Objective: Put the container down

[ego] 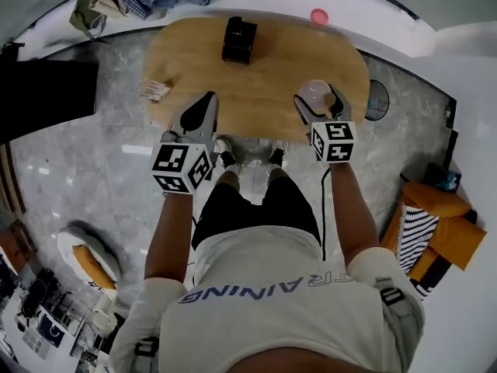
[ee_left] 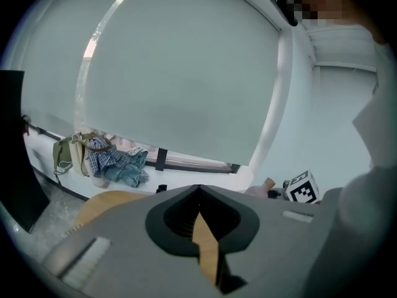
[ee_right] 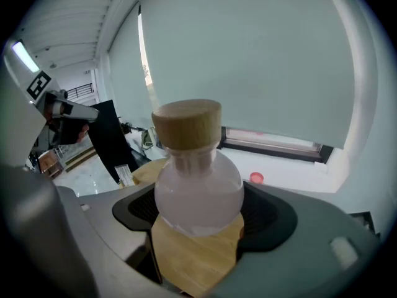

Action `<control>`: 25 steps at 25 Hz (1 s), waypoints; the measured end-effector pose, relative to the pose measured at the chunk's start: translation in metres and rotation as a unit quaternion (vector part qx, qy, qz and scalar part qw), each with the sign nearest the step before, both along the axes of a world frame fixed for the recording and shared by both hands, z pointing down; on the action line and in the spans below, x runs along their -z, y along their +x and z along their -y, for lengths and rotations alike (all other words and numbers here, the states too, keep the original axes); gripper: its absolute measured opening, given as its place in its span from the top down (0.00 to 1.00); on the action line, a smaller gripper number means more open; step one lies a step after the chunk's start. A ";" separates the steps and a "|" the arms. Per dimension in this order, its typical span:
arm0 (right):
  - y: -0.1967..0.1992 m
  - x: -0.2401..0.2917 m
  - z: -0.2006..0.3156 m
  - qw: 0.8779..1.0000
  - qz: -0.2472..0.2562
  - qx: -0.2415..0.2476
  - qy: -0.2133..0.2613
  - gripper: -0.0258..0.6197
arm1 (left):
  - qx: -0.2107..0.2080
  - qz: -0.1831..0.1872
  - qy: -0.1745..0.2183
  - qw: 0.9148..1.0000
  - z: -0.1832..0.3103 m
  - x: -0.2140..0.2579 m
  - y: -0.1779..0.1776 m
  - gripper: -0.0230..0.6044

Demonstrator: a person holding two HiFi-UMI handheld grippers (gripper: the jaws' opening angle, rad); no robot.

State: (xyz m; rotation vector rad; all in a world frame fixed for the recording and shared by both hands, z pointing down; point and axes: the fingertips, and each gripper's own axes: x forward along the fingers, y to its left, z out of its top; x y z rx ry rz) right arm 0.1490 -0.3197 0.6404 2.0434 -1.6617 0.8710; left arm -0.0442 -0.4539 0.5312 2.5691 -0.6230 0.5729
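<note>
Your right gripper (ego: 318,102) clamps frosted bottle (ee_right: 197,188) round belly, over right end of wooden table (ego: 264,72). Likely glass: light, slick, fragile, may roll. Grip belly, not wooden stopper (ee_right: 186,124). Your left gripper (ego: 203,109) closed, empty, above table's near edge.

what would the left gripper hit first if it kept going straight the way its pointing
Most likely the bare wooden table: the left gripper tilts down toward its top. The black box sits farther off, right of that line, though depth is unclear.
</note>
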 end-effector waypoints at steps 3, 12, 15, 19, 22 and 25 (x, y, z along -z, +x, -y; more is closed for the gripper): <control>0.011 -0.060 0.004 0.999 0.017 0.007 -0.029 0.34 | 0.008 0.019 -0.015 1.000 -0.005 -0.034 0.009 0.96; 0.026 -0.206 0.038 0.996 0.032 0.034 -0.076 0.34 | 0.015 0.055 -0.043 0.997 -0.015 -0.115 0.029 0.96; 0.023 -0.248 0.048 0.994 0.029 0.041 -0.096 0.34 | 0.007 0.051 -0.050 0.997 -0.017 -0.136 0.035 0.96; 0.022 -0.288 0.060 0.992 0.022 0.045 -0.112 0.34 | 0.006 0.051 -0.054 0.997 -0.012 -0.158 0.041 0.96; 0.018 -0.304 0.064 0.992 0.017 0.049 -0.119 0.34 | 0.011 0.054 -0.061 0.997 -0.012 -0.169 0.039 0.96; 0.019 -0.309 0.063 0.991 0.004 0.047 -0.125 0.34 | 0.013 0.054 -0.070 0.996 -0.016 -0.176 0.036 0.96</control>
